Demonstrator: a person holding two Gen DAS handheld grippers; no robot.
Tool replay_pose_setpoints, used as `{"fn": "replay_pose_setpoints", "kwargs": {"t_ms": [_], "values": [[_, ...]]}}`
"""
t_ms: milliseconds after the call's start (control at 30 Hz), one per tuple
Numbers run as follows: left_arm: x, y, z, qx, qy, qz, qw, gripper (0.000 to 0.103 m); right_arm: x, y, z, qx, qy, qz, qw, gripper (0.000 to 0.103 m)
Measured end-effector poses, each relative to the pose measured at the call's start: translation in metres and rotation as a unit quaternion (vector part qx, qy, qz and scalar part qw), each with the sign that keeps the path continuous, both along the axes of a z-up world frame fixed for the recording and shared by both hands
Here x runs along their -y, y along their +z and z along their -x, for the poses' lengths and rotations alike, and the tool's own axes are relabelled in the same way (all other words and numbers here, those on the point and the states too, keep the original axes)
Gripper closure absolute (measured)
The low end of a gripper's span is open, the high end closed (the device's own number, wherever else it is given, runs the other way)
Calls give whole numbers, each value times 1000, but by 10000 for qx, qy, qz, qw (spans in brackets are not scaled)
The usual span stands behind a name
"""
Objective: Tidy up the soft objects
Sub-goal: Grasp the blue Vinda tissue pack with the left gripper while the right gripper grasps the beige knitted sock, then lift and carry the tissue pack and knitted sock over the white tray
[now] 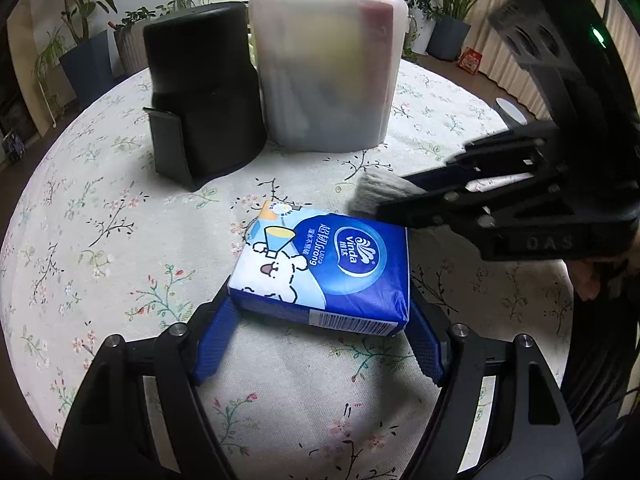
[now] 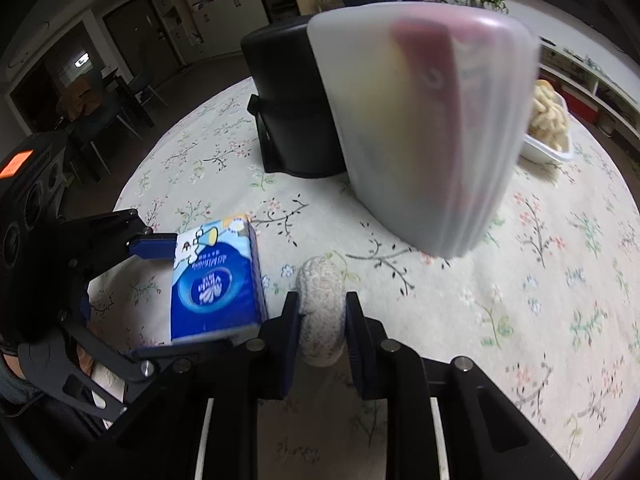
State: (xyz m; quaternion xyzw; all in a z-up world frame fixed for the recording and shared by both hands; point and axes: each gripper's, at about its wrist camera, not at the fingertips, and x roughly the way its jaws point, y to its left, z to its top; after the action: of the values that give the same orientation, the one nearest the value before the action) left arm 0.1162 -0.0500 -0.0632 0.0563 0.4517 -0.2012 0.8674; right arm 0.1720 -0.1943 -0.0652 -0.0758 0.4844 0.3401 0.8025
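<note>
**Both grippers on soft goods, bins only half legible**

The frosted bin (image 1: 326, 70) standing on the floral worktop (image 1: 100, 240) blurs whatever it holds: only vague red, yellow and dark shapes show through its wall, and none can be identified. Touching or just beside it stands a black bin (image 1: 202, 92), opaque, its contents hidden. In the right wrist view the frosted bin covers most of a white tray (image 2: 550, 152) behind it, which holds pale, lumpy pieces too small to name. That tray does not show in the left wrist view.

The left gripper (image 1: 320, 312) has its blue fingers (image 1: 218, 340) pressed against the two sides of a blue tissue pack (image 1: 332, 268), gripping it; the pack's near edge hides the fingertips. Whether the pack rests on the worktop or is lifted clear cannot be told.

The right gripper (image 2: 322, 320) is clamped on a grey woolly roll (image 2: 322, 308), its fingers (image 2: 290, 332) squeezing it from both sides. The roll sits just beside the tissue pack, in front of the frosted bin. A bit of the person's hand (image 1: 588, 280) shows behind the right gripper, mostly cut off.
</note>
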Motion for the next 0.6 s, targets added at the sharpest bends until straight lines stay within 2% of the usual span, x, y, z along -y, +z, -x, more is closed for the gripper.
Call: {"fn": "replay_pose_setpoints", "kwargs": {"t_ms": [200, 333, 600], "values": [[-12, 12, 11, 280, 371, 83, 9989, 29, 7, 15, 35, 449, -669, 230, 9965, 79], [-29, 32, 17, 450, 549, 116, 9974, 29, 25, 37, 50, 533, -1095, 8, 9926, 79], [-62, 73, 13, 665, 769, 159, 9947, 29, 59, 92, 56, 837, -1425, -89, 9862, 79]]}}
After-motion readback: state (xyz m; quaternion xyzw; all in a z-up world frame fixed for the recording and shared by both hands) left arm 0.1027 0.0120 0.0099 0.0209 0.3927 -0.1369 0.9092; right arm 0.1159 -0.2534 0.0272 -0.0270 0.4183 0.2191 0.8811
